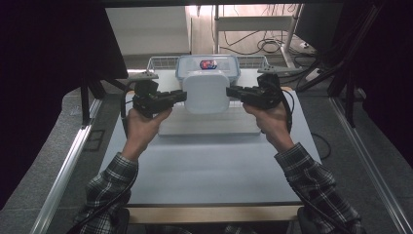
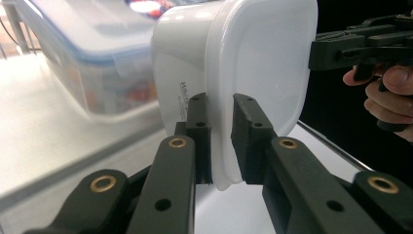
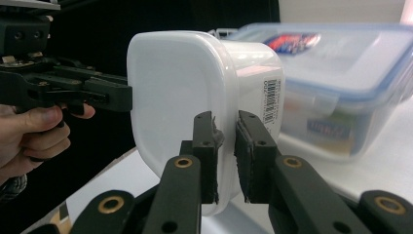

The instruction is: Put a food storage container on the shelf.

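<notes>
Where cables trail behind, grey table (image 1: 204, 165), dark room

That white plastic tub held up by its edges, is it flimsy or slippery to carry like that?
The white plastic tub probably is light: two grippers lift it by its thin rim alone. The left gripper and right gripper pinch a smooth, glossy lip, so it might slip. The thin rim may flex somewhat.
</notes>
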Action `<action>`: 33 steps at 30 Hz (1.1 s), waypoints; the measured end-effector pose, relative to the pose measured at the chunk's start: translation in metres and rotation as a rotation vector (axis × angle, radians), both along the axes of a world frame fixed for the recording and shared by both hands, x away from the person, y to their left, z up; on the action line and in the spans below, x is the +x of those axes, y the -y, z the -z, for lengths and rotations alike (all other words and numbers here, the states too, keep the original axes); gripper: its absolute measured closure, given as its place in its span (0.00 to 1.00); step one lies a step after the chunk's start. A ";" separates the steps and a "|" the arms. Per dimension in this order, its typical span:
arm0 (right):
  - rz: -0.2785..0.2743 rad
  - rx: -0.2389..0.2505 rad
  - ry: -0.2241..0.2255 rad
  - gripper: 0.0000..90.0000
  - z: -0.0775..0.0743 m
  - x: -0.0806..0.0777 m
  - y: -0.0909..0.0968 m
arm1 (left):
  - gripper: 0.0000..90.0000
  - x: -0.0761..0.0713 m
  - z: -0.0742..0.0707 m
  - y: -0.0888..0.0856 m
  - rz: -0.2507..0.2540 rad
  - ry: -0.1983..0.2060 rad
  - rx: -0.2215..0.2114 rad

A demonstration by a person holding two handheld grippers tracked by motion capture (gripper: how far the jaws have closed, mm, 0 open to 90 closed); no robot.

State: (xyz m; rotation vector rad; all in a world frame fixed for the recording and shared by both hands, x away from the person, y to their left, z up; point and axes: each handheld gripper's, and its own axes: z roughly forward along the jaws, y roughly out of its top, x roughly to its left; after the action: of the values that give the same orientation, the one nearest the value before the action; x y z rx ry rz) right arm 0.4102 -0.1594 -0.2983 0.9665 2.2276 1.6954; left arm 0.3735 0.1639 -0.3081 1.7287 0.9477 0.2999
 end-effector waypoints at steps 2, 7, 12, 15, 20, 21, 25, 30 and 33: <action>0.001 0.004 0.005 0.87 -0.006 0.003 -0.001 | 0.88 0.004 -0.008 -0.001 0.000 0.005 -0.001; 0.009 0.015 0.015 0.87 -0.022 0.012 -0.003 | 0.88 0.011 -0.027 -0.002 -0.008 0.016 0.001; 0.021 0.022 0.021 0.87 -0.036 0.019 -0.005 | 0.88 0.018 -0.042 -0.002 -0.014 0.021 0.004; 0.032 0.023 0.032 0.87 -0.044 0.023 -0.006 | 0.88 0.023 -0.051 -0.002 -0.017 0.024 -0.002; 0.051 0.016 0.034 0.86 -0.058 0.033 -0.008 | 0.88 0.035 -0.060 -0.003 -0.020 0.019 -0.007; 0.053 0.012 0.037 0.86 -0.059 0.035 -0.009 | 0.88 0.040 -0.061 -0.002 -0.019 0.013 -0.010; 0.071 -0.002 0.027 0.86 -0.063 0.044 -0.010 | 0.87 0.051 -0.062 -0.001 -0.020 0.001 -0.009; 0.095 -0.017 0.024 0.85 -0.061 0.053 -0.010 | 0.87 0.062 -0.060 0.002 -0.024 -0.024 -0.011; 0.108 -0.022 0.022 0.84 -0.060 0.056 -0.011 | 0.87 0.066 -0.058 0.002 -0.022 -0.031 -0.030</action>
State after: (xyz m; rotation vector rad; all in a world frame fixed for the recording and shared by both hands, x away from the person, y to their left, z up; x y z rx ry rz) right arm 0.4667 -0.1486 -0.2385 1.0378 2.1354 1.6240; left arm 0.4390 0.1617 -0.2503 1.7008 0.9896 0.2732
